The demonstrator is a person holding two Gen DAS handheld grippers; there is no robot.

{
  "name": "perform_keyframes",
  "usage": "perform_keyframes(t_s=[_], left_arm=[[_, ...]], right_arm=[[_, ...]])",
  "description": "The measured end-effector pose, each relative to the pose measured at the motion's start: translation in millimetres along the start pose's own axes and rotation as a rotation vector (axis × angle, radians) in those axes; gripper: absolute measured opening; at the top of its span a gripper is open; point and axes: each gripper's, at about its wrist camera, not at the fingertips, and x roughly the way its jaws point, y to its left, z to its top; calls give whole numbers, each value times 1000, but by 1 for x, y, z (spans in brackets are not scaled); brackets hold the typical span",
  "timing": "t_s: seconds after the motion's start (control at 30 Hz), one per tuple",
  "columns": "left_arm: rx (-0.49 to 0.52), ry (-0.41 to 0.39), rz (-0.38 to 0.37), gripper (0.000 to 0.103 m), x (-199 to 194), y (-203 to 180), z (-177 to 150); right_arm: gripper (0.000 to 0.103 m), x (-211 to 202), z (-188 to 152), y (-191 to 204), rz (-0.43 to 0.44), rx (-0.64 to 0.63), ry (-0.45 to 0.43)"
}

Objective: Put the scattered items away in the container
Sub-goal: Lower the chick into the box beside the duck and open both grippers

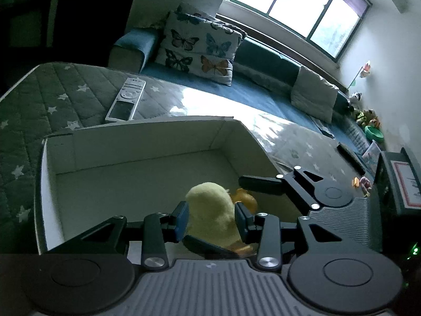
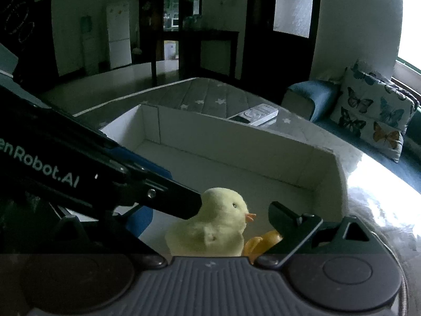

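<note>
A yellow plush chick (image 1: 210, 205) with orange feet sits low inside the white cardboard box (image 1: 147, 123), near its front corner. My left gripper (image 1: 211, 222) is shut on the chick, one blue pad pressed on each side of its body. In the right wrist view the chick (image 2: 215, 221) faces right, and the left gripper's black finger (image 2: 158, 194) reaches in from the left onto its back. My right gripper (image 2: 210, 218) stands open around the chick, its pads apart from it. One right finger (image 1: 260, 184) shows beyond the chick.
The box (image 2: 236, 131) stands on a grey star-patterned quilted surface (image 1: 65, 89). A white remote control (image 1: 126, 100) lies behind it. A blue sofa with a butterfly cushion (image 1: 200, 47) runs along the back. Small toys (image 1: 364, 183) lie at the right.
</note>
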Motion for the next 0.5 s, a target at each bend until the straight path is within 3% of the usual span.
perform_keyframes(t_s=[0.5], left_arm=[[58, -64, -34, 42, -32, -42, -19]], right_arm=[[99, -71, -18, 6, -93, 61, -127]])
